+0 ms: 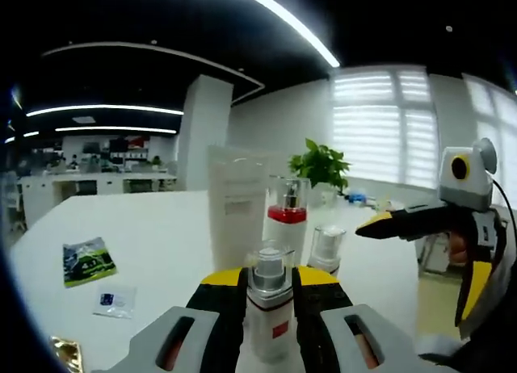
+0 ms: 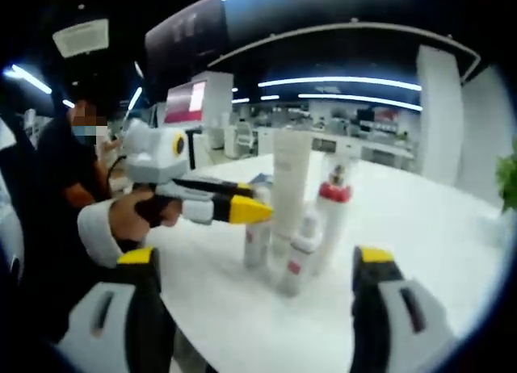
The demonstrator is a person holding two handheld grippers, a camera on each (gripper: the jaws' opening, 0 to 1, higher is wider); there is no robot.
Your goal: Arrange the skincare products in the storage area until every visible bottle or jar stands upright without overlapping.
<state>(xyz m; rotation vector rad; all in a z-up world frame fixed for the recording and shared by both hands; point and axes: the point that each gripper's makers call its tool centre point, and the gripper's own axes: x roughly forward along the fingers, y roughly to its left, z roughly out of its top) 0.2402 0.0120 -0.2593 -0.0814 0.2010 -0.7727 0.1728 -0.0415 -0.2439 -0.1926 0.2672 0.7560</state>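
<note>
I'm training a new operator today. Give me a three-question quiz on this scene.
1. True or false: the left gripper is shut on a small pump bottle.
2. Which stands tallest: A) white tube B) red-collared bottle C) small clear-capped jar?
3. Fill in: the right gripper is ____.

Key: 1 true; 2 A; 3 open.

Open table (image 1: 153, 236) left of bottles (image 1: 287, 220)

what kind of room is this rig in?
Probably an open-plan office or lab: long ceiling light strips, rows of desks in the background, blinds on a large window, and a potted plant beyond the white table.
</note>
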